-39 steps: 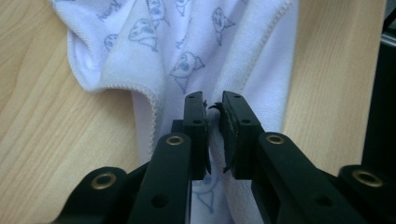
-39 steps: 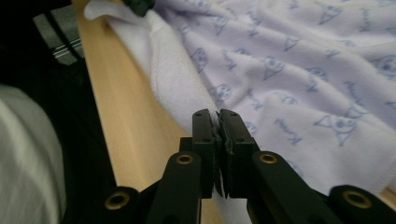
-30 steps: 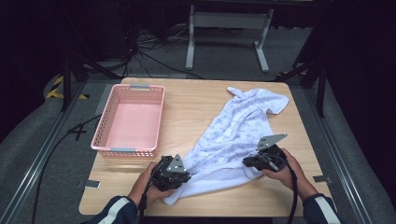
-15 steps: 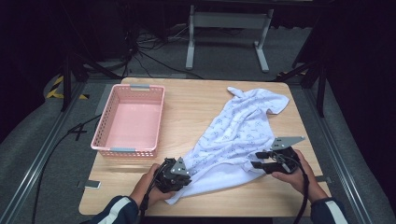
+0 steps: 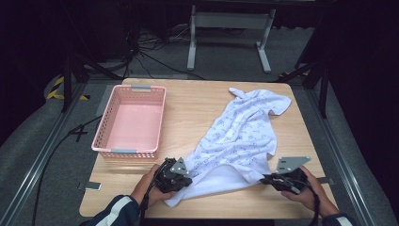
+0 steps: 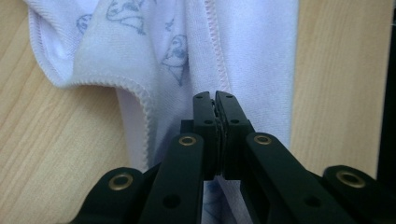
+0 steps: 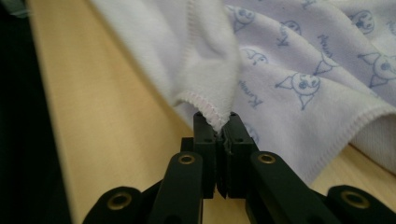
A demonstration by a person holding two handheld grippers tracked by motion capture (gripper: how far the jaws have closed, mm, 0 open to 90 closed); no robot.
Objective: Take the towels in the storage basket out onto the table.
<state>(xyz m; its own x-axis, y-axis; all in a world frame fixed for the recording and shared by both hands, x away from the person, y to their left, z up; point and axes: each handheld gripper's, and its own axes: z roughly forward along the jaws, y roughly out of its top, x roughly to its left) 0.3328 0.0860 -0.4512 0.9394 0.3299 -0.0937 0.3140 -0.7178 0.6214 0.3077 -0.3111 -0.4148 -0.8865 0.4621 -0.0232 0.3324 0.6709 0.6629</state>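
Grip, left: As the left gripper (image 6: 215, 100) sat at about seven o'clock on the table (image 5: 197, 101), its jaws were clamped together on a hemmed edge of the towel (image 5: 240, 141), apparently to pin that near corner down.
Grip, right: The right gripper (image 7: 217, 120), at about five o'clock, had its jaws just been closing and were pinched tight on the stitched corner of the cloth, which bunched up between the tips; the hold looked meant to let that corner be drawn outward.
Hands: The left hand (image 5: 147, 188) and right hand (image 5: 306, 190) came in from six o'clock, set wide apart, likely so the near edge could be stretched flat between them.
Cloth: The towel, white with a small blue cartoon print, lay rumpled on the table, running from the grippers at six o'clock up toward one o'clock, its far end twisted and loose.
Basket: The pink basket (image 5: 101, 136) stood apart from the cloth at about ten o'clock, open side up, probably waiting to receive it once folded.
Beyond: A metal stand (image 5: 228, 21) stood on the floor at twelve o'clock.
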